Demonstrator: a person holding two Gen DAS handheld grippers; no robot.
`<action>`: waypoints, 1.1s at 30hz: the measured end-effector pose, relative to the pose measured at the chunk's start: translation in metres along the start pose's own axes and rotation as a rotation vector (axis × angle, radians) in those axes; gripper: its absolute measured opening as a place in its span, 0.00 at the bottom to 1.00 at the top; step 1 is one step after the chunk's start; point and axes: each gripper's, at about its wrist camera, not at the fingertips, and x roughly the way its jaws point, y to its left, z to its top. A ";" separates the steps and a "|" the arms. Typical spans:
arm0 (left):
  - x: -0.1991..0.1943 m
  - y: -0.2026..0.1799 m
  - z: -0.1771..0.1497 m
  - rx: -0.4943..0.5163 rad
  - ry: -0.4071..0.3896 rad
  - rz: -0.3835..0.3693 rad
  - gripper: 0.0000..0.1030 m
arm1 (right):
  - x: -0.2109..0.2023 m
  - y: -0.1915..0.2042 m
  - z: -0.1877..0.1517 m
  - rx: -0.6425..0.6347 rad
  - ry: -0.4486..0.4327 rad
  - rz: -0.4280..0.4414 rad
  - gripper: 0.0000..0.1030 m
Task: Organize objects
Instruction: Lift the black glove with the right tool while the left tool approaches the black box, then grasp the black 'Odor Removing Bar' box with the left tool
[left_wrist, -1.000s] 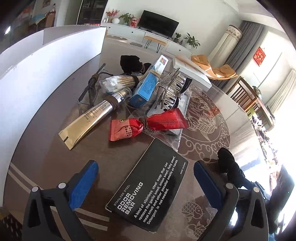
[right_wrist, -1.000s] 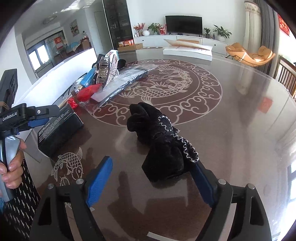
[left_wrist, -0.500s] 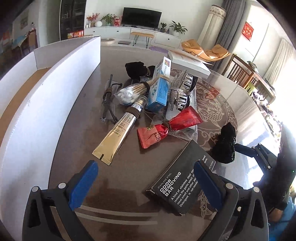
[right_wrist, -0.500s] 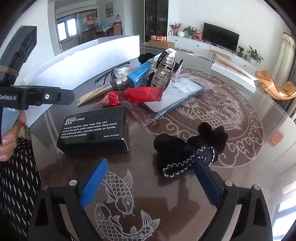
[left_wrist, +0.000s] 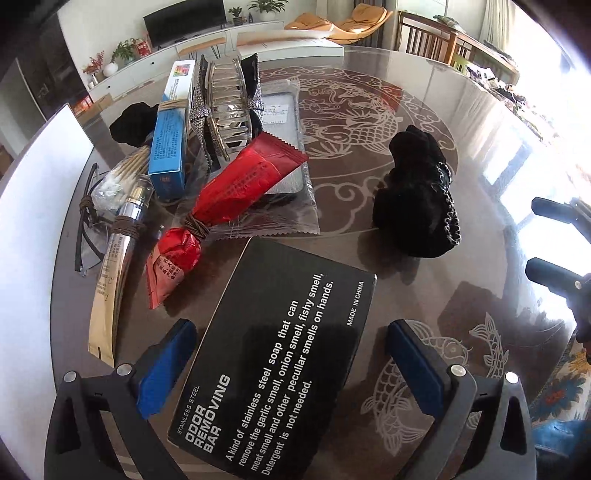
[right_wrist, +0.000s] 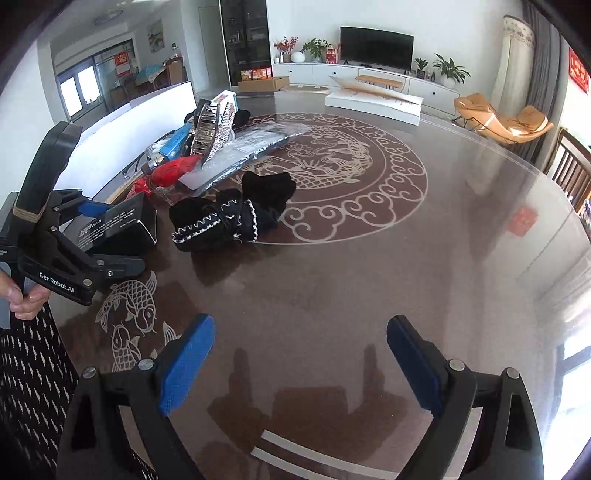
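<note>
While both grippers gape, the left gripper (left_wrist: 284, 363) straddles the black box (left_wrist: 273, 365).

1. The right half of the table (right_wrist: 424, 266) lies bare, open to a gripper from the near edge and the right side.
2. The left side is crowded; a black box (left_wrist: 280, 354) sits between the left gripper's (left_wrist: 291, 365) spread fingers, a black cloth bundle (right_wrist: 232, 214) just beside it.
3. Behind them a red packet (left_wrist: 236, 188), a tube (left_wrist: 118, 254) and a blue box (left_wrist: 170, 147) lie packed close together; a white board (right_wrist: 129, 129) walls off the far left.

Bright daylight glares off the table (right_wrist: 461, 229); fisheye edges vignette darkly.
</note>
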 end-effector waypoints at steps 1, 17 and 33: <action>0.001 0.002 0.000 -0.020 0.007 -0.007 1.00 | 0.000 -0.006 -0.003 0.018 0.010 -0.001 0.92; -0.021 0.013 -0.019 -0.248 -0.041 0.096 0.56 | 0.074 0.041 0.089 0.177 0.078 0.112 0.78; -0.020 0.016 -0.018 -0.284 -0.049 0.114 0.56 | 0.056 0.007 0.076 0.231 0.163 0.090 0.90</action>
